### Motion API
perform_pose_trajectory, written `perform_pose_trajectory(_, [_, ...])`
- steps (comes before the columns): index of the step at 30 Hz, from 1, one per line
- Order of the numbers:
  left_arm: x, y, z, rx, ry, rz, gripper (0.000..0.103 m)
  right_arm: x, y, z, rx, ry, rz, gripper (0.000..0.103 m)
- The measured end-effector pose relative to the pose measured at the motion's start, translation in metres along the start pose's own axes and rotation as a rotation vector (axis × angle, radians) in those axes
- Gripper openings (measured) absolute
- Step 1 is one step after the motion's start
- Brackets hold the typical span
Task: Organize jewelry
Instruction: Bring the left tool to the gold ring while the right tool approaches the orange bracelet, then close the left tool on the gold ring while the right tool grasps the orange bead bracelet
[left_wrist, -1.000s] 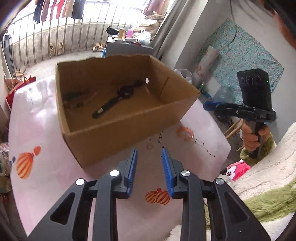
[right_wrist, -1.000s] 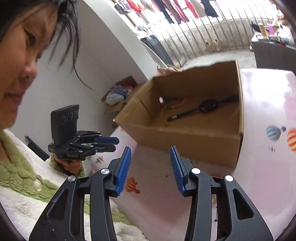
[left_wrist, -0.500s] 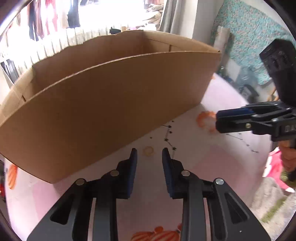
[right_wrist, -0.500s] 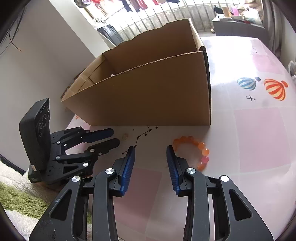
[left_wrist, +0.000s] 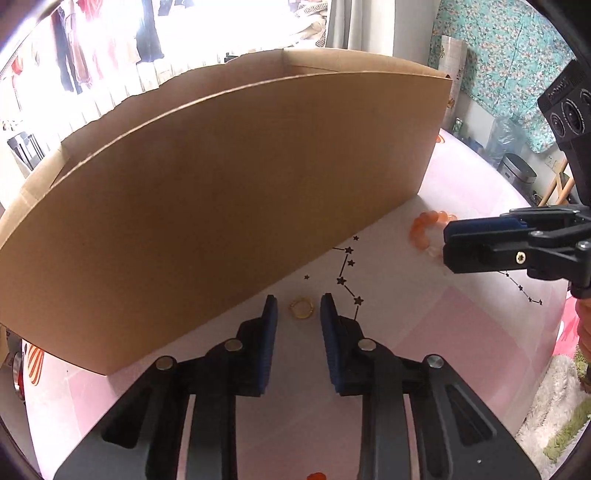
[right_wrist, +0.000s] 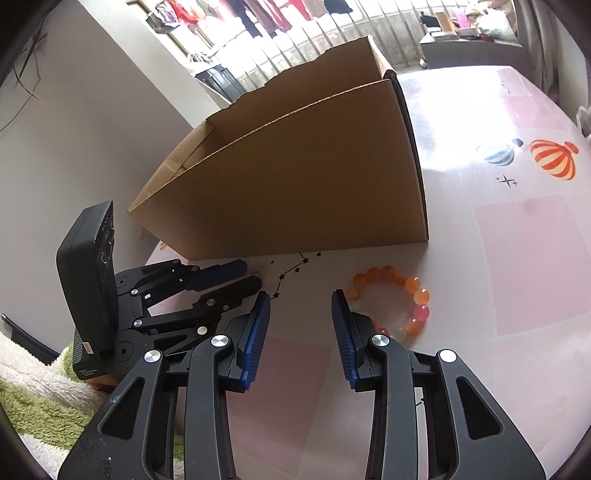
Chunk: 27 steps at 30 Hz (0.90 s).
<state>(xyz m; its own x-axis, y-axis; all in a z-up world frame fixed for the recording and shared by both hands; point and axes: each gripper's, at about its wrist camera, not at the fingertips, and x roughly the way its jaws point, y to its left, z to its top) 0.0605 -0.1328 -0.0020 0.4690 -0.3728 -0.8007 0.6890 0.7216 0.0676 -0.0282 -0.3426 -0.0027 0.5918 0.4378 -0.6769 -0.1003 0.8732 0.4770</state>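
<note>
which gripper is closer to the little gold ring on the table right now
Left. The left gripper is open with the gold ring lying between its fingertips. The right gripper sits off to the ring's right, beside the orange bead bracelet.

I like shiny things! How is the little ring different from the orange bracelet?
The ring is a thin gold band; the bracelet is a loop of round orange and pale beads. The ring is much smaller than the bracelet. The ring lies between the left gripper's open fingers; the bracelet lies beside the right gripper's right finger, not between them. Both lie flat on the table by the box.
</note>
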Motion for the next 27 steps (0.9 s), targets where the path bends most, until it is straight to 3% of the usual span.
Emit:
perform_pose_trajectory(13, [0.002, 0.007, -0.007, -0.013, -0.018, -0.032, 0.016, -0.027, -0.022, -0.014, 0.024, -0.048, 0.044, 0.033])
perform_pose_trajectory(15, [-0.001, 0.011, -0.009, -0.016, -0.018, -0.031, 0.012, -0.029, -0.021, -0.012, 0.011, -0.049, 0.018, 0.033])
perform_pose_trajectory(22, [-0.002, 0.017, -0.01, -0.039, -0.019, -0.059, 0.012, -0.037, -0.002, -0.004, -0.132, -0.048, -0.151, 0.034])
perform_pose_trajectory(27, [-0.005, 0.023, -0.011, -0.055, -0.023, -0.092, 0.012, -0.029, 0.003, -0.001, -0.161, 0.037, -0.232, 0.034])
